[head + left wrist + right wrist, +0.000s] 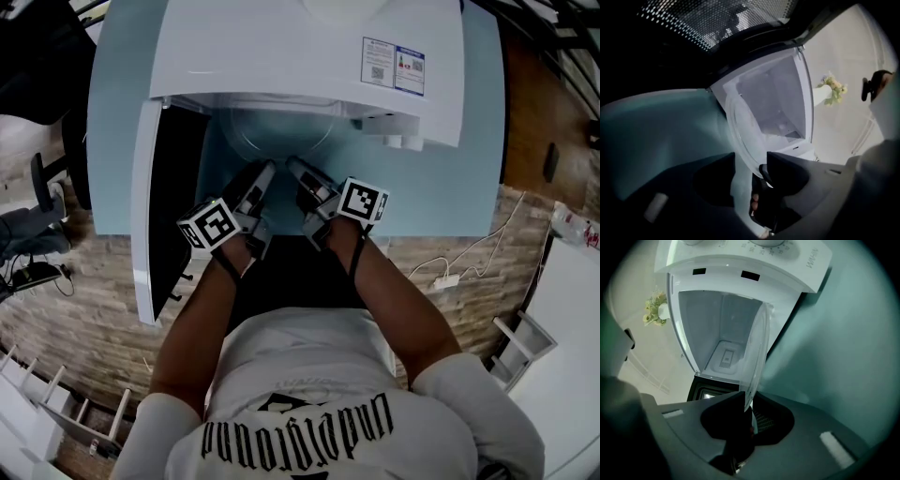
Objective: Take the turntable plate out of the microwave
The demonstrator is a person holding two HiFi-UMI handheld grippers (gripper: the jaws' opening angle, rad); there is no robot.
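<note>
The white microwave (281,56) stands on a pale blue table (441,187) with its door (178,206) swung open to the left. The clear glass turntable plate (272,141) hangs at the mouth of the cavity (717,333), half out. My right gripper (302,173) is shut on the plate's near rim; in the right gripper view the plate (757,352) runs edge-on into the jaws (747,404). My left gripper (262,178) is beside it, open; the plate's rim (740,126) passes through the wide gap between its jaws (751,164) without being pinched.
The open door blocks the left side at table height. A white cable with a plug (448,279) lies on the wood floor at the right, near white furniture (572,319). An office chair (37,187) stands at the left. A vase of flowers (832,91) is behind the microwave.
</note>
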